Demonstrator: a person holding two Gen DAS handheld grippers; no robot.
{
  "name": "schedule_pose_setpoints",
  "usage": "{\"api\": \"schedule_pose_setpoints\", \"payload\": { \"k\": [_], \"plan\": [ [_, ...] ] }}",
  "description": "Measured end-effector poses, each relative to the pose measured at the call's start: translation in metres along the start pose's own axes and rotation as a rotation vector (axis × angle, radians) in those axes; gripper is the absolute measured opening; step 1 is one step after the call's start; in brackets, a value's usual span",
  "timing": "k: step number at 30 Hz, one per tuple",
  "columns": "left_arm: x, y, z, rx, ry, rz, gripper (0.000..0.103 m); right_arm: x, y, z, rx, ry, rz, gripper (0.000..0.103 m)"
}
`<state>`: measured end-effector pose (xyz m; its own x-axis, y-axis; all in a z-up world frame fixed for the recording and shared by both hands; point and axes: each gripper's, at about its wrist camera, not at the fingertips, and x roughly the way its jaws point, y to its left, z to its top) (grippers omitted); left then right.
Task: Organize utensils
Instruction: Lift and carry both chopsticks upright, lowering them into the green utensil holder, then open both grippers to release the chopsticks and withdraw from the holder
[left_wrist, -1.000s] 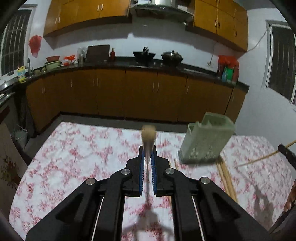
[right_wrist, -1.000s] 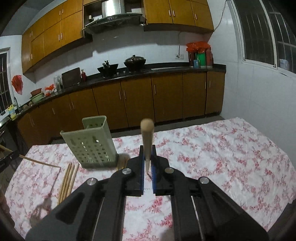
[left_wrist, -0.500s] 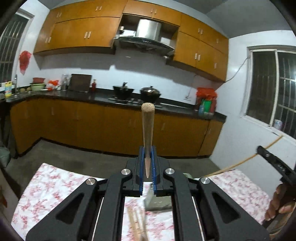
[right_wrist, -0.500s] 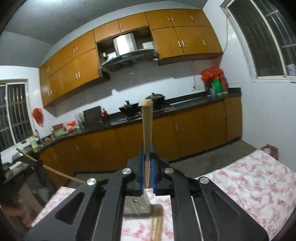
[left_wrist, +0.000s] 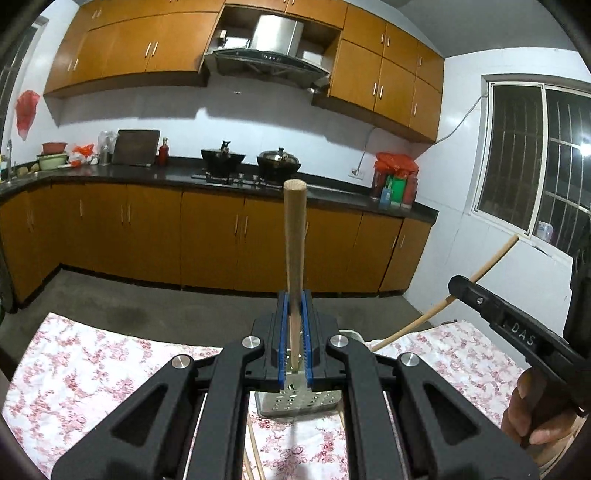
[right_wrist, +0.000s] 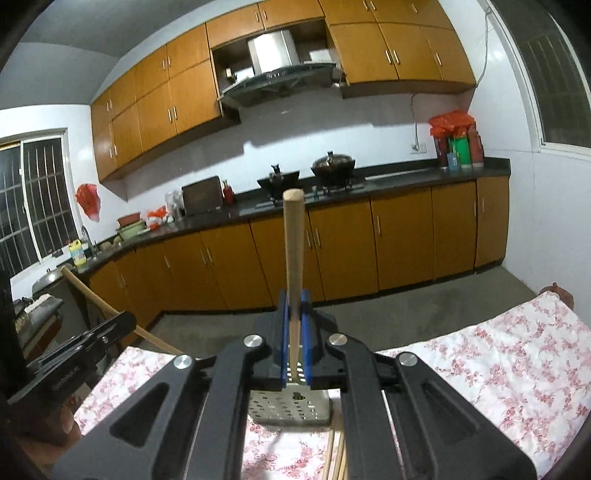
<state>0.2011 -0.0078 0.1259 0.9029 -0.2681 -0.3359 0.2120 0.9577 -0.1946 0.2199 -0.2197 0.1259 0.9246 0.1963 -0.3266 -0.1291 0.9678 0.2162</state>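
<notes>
Wooden chopsticks — 1 slim round pale stick (left_wrist: 294, 251) upright in the left gripper (left_wrist: 294, 347), another (right_wrist: 293, 258) in the right gripper (right_wrist: 293, 343). Both sets of blue-padded jaws are clamped tight on the thin lower end, thick end up. Sticks look light, stiff and smooth; likely to pivot unless pinched squarely across the shaft. Perforated pale-green plastic holder (left_wrist: 295, 400) stands below on the floral-clothed table (left_wrist: 92, 369), toward its far edge — spare sticks (right_wrist: 334, 454) lie beside it.

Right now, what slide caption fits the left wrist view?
Left gripper clamps a wooden chopstick above the perforated utensil holder; right gripper holds another.
</notes>
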Motion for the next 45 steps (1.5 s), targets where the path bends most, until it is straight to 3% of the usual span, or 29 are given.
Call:
{"api": "schedule_pose_setpoints", "payload": {
  "k": [5, 9, 11, 12, 13, 15, 20, 25, 28, 30, 34, 36, 38, 40, 45],
  "plan": [
    [0.013, 0.000, -0.010, -0.008, 0.033, 0.002, 0.008, 0.015, 0.001, -0.009, -0.002, 0.041, -0.008, 0.008],
    [0.021, 0.003, -0.015, -0.037, 0.068, -0.003, 0.008, 0.020, 0.000, -0.013, -0.004, 0.057, -0.011, 0.014],
    [0.020, 0.005, -0.016, -0.041, 0.075, -0.005, 0.013, 0.018, 0.000, -0.014, -0.007, 0.049, -0.014, 0.021],
    [0.020, 0.005, -0.016, -0.042, 0.074, -0.002, 0.022, 0.017, 0.000, -0.013, -0.009, 0.043, -0.016, 0.025],
    [0.018, 0.006, -0.016, -0.045, 0.067, 0.002, 0.036, 0.013, -0.001, -0.013, -0.010, 0.039, -0.016, 0.026],
    [0.015, 0.007, -0.016, -0.050, 0.052, 0.006, 0.046, 0.008, -0.001, -0.011, -0.010, 0.027, -0.015, 0.029],
    [0.003, 0.011, -0.012, -0.072, 0.026, -0.002, 0.050, -0.014, -0.005, -0.008, -0.005, -0.014, -0.019, 0.034],
    [-0.026, 0.019, -0.004, -0.119, -0.063, -0.014, 0.060, -0.041, -0.023, -0.012, 0.033, -0.050, -0.054, 0.038],
    [-0.045, 0.027, -0.007, -0.134, -0.109, 0.006, 0.060, -0.048, -0.045, -0.024, 0.082, -0.021, -0.100, 0.038],
    [-0.058, 0.034, -0.016, -0.140, -0.123, 0.046, 0.060, -0.042, -0.059, -0.041, 0.110, 0.042, -0.133, 0.038],
    [-0.060, 0.050, -0.050, -0.126, -0.037, 0.159, 0.060, -0.014, -0.076, -0.093, 0.135, 0.242, -0.140, 0.034],
    [-0.049, 0.058, -0.078, -0.112, 0.063, 0.195, 0.059, 0.002, -0.075, -0.125, 0.130, 0.361, -0.113, 0.022],
    [-0.038, 0.064, -0.101, -0.095, 0.157, 0.212, 0.051, 0.013, -0.070, -0.156, 0.119, 0.459, -0.084, 0.017],
    [-0.029, 0.065, -0.117, -0.090, 0.229, 0.214, 0.043, 0.018, -0.063, -0.176, 0.106, 0.512, -0.064, 0.015],
    [-0.017, 0.064, -0.160, -0.089, 0.351, 0.198, 0.039, 0.026, -0.051, -0.200, 0.074, 0.563, -0.051, 0.014]
  ]
}}
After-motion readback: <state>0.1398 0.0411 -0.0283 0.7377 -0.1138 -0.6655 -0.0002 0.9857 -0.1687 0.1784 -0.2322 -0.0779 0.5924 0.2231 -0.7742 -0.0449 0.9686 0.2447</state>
